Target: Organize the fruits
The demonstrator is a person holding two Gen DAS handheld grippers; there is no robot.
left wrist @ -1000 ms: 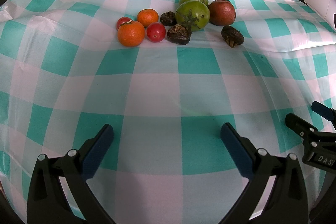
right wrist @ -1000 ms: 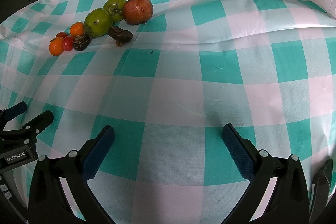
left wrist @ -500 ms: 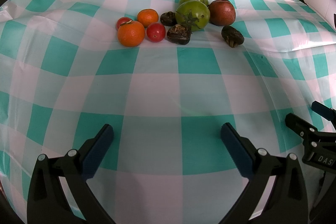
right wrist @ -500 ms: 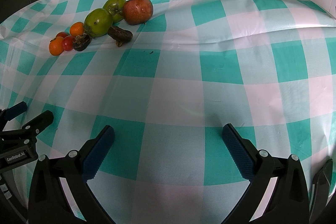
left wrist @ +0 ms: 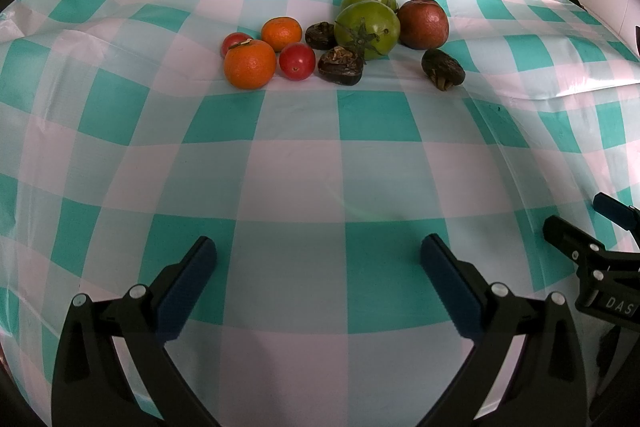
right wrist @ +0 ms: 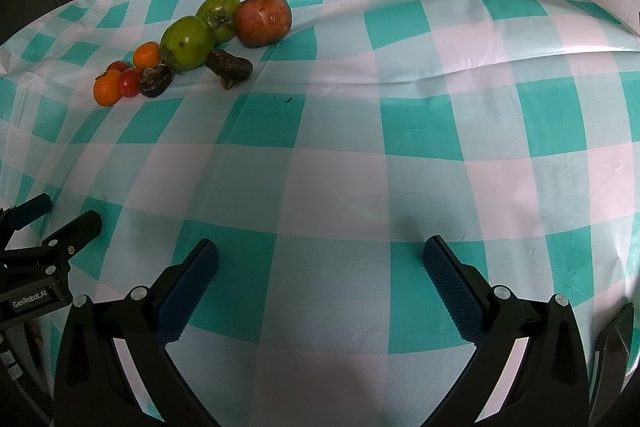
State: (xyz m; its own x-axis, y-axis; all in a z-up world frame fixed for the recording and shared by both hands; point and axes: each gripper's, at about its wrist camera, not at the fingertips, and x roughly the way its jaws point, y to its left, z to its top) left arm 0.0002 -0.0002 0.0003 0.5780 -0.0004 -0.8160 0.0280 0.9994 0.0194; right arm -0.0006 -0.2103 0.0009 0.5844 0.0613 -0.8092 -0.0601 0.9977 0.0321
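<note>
fruits [left wrist: 340, 43] clustered | third dark fruit [left wrist: 320, 35] only in left view

Checked tablecloth [left wrist: 304, 163] under clustered fruits [left wrist: 340, 39]

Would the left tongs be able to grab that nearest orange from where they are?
Probably yes: the left tongs are open, and only bare checked tablecloth lies between them and the front orange.

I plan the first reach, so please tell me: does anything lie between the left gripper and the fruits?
Nothing visible does. Only bare checkered tablecloth lies between the open left gripper and the fruits, which sit clustered farther back.
</note>
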